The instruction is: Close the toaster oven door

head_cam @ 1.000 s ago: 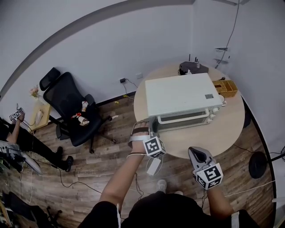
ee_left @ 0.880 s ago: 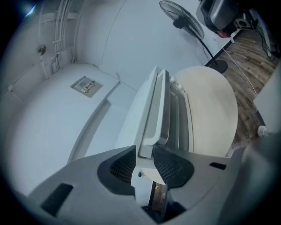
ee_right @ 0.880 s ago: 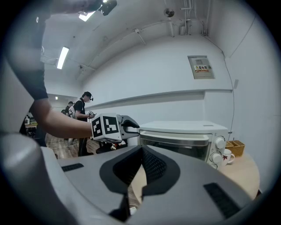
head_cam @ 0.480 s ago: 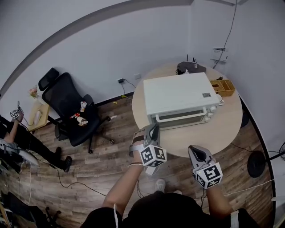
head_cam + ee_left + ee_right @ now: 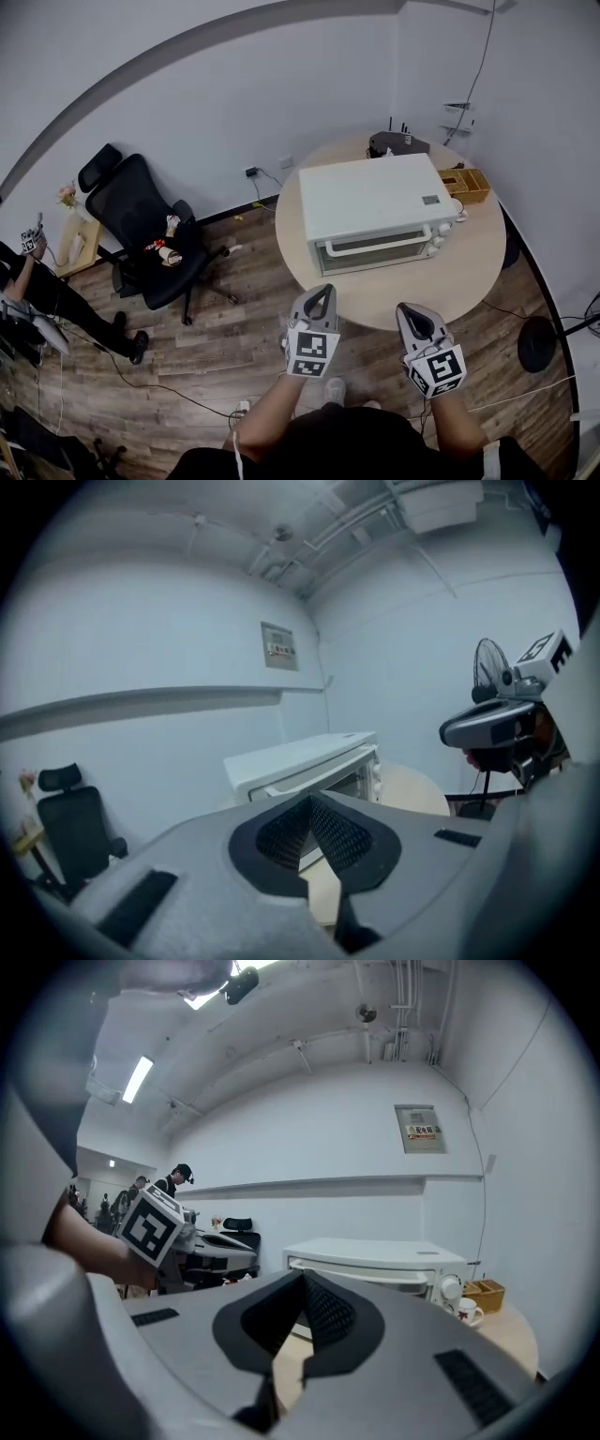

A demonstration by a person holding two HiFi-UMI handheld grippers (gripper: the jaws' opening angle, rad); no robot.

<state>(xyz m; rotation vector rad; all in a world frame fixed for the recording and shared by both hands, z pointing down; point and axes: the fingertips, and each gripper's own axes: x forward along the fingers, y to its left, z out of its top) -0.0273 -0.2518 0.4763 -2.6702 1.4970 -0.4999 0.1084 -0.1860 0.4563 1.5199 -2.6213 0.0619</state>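
The white toaster oven [image 5: 370, 202] stands on the round table [image 5: 394, 298], its glass door [image 5: 373, 253] upright against the front with the handle along the top. My left gripper [image 5: 323, 292] hovers at the table's near edge, a short way from the door, shut with nothing between its fingers. My right gripper [image 5: 412, 311] is beside it, also shut and empty. The left gripper view shows the oven [image 5: 305, 761] beyond the closed tips [image 5: 309, 801]. In the right gripper view the oven [image 5: 375, 1258] lies ahead of the closed tips [image 5: 303, 1279].
A wooden box [image 5: 472, 183], a mug [image 5: 457, 212] and a black device [image 5: 394, 143] share the table behind and right of the oven. A black office chair [image 5: 150, 225] stands on the wood floor to the left. A seated person [image 5: 28, 281] is at the far left.
My left gripper has drawn back from the oven's front left corner to the table's near edge and now points at the oven. The right gripper has barely moved.
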